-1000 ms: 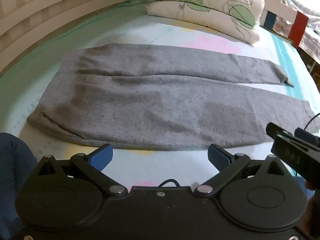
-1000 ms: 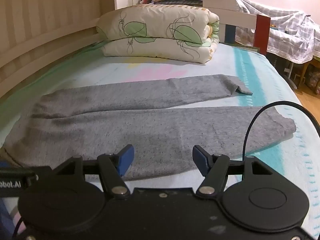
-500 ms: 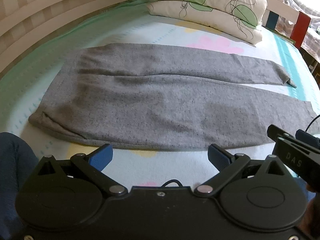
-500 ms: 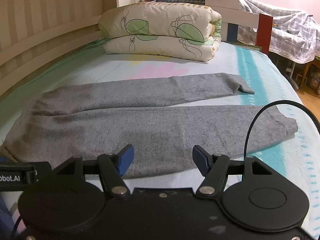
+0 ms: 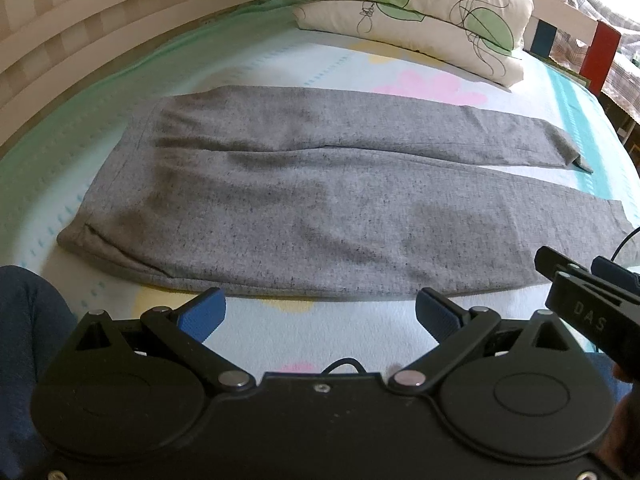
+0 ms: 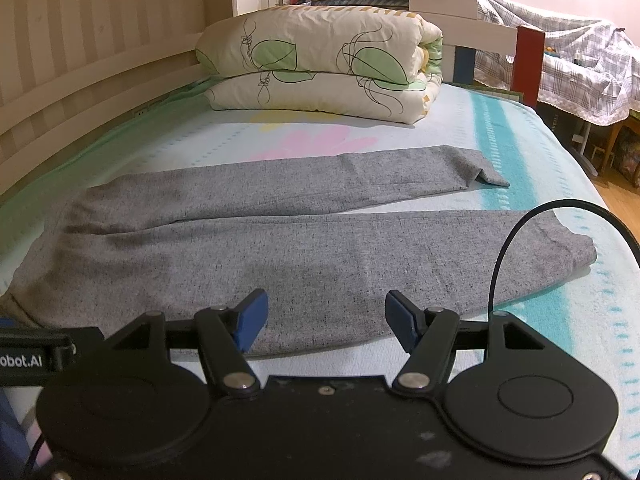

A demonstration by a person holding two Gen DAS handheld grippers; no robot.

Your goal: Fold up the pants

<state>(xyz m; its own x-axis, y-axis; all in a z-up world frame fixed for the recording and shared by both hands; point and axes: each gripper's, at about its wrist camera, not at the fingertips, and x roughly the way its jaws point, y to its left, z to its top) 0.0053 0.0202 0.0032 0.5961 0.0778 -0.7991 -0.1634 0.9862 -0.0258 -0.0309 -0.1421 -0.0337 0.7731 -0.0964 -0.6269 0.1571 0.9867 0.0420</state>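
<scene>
Bed [image 5: 132,92] fills both views; pastel sheet with green, blue and pink print, slatted wooden rail along the upper left of each frame.

Grey pants [image 5: 320,204] lie flat and unfolded across the middle of the mattress. Waistband toward frame left, both legs running to frame right. Far leg narrower, its cuff turned over at the right end [image 6: 490,176]; a thin strip of sheet shows between the two legs.

Folded quilt [image 6: 320,68], cream with green leaf outlines, sits at top centre beyond the pants, apart from them.

Left gripper [image 5: 318,314], bottom centre of its view: blue pads spread wide, nothing between them, just short of the near edge of the pants.

Right gripper [image 6: 324,316], bottom centre: jaws apart, empty, tips over the near leg's lower edge. Contact with cloth: cannot tell.

Black cable [image 6: 520,232] arcs at lower right.
</scene>
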